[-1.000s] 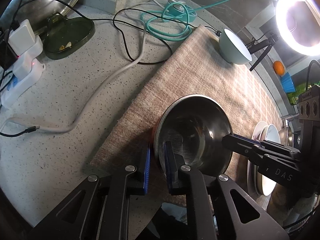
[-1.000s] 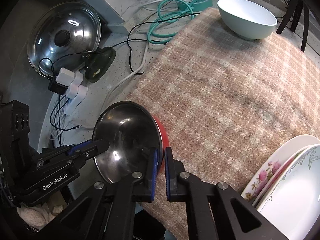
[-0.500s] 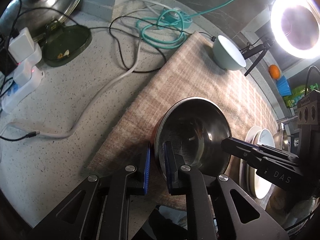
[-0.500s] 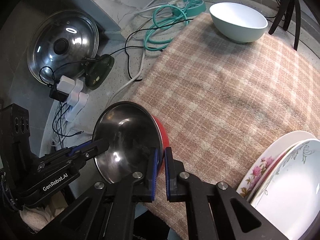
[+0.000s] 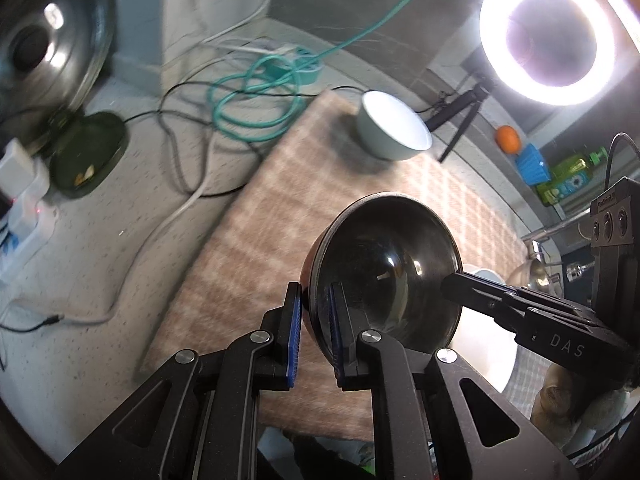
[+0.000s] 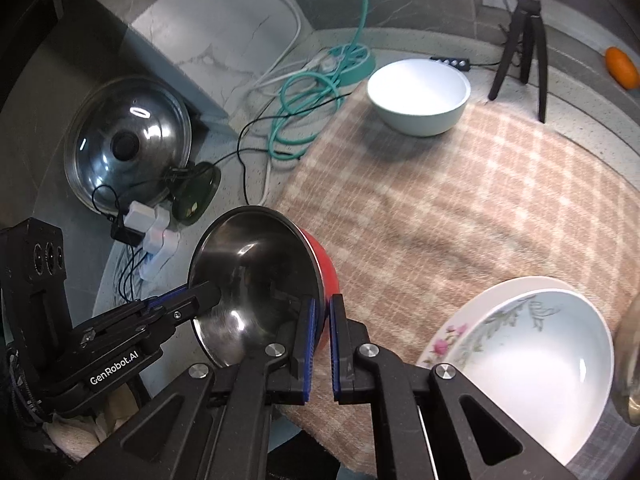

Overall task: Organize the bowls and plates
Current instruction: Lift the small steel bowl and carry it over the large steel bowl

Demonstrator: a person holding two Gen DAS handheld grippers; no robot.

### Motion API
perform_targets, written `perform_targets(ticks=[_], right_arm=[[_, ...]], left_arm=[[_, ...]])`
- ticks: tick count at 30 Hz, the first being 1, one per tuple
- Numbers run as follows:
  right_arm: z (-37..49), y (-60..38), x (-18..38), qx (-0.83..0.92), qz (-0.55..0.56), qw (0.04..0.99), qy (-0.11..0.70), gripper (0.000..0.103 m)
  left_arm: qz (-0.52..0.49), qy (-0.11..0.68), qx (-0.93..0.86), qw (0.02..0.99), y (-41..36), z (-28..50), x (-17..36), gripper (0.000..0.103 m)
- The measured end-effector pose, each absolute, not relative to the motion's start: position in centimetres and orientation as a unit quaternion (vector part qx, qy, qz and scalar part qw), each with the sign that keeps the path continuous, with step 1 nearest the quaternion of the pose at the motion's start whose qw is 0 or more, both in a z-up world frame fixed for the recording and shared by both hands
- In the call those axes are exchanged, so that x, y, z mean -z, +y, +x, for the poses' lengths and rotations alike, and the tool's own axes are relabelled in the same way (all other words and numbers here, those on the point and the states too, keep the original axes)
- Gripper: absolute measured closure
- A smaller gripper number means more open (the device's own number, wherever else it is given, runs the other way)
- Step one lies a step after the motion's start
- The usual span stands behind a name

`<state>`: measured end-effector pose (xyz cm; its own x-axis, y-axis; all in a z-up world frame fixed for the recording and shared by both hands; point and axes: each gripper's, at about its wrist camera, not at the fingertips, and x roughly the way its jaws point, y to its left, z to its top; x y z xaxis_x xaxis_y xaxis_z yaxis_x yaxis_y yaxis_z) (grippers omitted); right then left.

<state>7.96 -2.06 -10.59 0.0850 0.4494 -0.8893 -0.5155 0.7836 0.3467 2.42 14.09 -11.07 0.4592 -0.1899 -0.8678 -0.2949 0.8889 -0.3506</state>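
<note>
speckled grey counter [image 5: 100, 248], marble wall [image 6: 224, 40], ring light [image 5: 546, 36] glaring, plaid cloth [image 6: 460, 200].

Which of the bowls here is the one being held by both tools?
The steel bowl with the red outside: the left gripper and right gripper each clamp its rim. The pale green bowl sits alone on the checked cloth.

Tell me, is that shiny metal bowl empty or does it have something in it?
Empty. The metal bowl shows only bare, reflective steel inside in both wrist views, with nothing lying in it.
</note>
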Motion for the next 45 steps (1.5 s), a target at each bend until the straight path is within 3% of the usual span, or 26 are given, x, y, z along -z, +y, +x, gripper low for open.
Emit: perform_targets(ticks=[45], right_arm=[[9.8, -27.9, 5.2, -0.128, 0.104, 0.824, 0.542, 0.096]], left_arm=[[-0.107, 0.508, 0.199, 0.831, -9.4, 12.6, 7.0, 0.092]])
